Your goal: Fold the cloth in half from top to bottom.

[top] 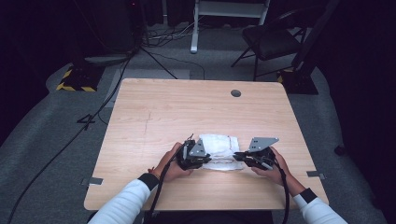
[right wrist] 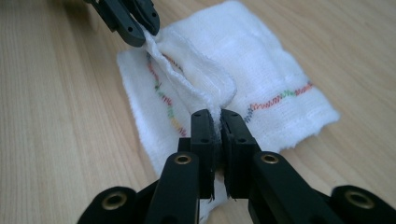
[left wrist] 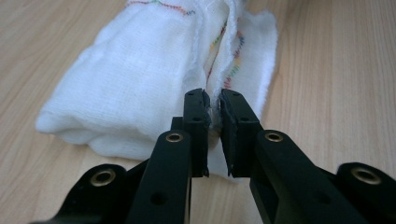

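A white cloth (top: 219,148) with coloured zigzag stitching lies folded on the wooden table (top: 187,107), near its front middle. My left gripper (top: 201,157) holds the cloth's left near edge, and my right gripper (top: 239,156) holds its right near edge. In the left gripper view the jaws (left wrist: 214,105) are shut on a raised fold of the cloth (left wrist: 140,79). In the right gripper view the jaws (right wrist: 215,123) pinch a lifted layer of the cloth (right wrist: 243,60), and the left gripper's jaws (right wrist: 140,23) grip the same layer at its far end.
A round cable hole (top: 236,93) sits in the table near the far edge. Beyond the table stand a dark folding chair (top: 271,39) and a white frame (top: 229,14). Cables (top: 93,107) run across the grey floor at left.
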Motion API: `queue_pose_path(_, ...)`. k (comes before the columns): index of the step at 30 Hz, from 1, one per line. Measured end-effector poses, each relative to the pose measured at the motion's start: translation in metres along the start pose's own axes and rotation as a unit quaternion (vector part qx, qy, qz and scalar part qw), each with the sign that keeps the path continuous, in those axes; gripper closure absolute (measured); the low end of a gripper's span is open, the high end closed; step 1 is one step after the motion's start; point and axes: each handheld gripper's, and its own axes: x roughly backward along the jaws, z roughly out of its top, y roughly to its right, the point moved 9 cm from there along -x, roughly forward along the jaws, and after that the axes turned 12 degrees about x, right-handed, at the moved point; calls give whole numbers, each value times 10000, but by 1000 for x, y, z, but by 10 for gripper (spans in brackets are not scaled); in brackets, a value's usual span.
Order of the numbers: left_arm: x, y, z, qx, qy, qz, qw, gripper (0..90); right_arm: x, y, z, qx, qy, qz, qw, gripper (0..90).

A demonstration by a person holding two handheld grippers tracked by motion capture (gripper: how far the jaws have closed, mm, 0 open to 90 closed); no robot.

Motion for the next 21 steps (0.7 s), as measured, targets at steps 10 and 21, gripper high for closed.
queue_pose_path(10,-1,11,-16,-41,-255,-82,9996,799,-2,-15,-19,-6,-254,109,9996,803)
queue_pose_path(21,22,16,-20,-46,-67,-17,10000,680,31,-5,-11,-233,107,-344,9991,542)
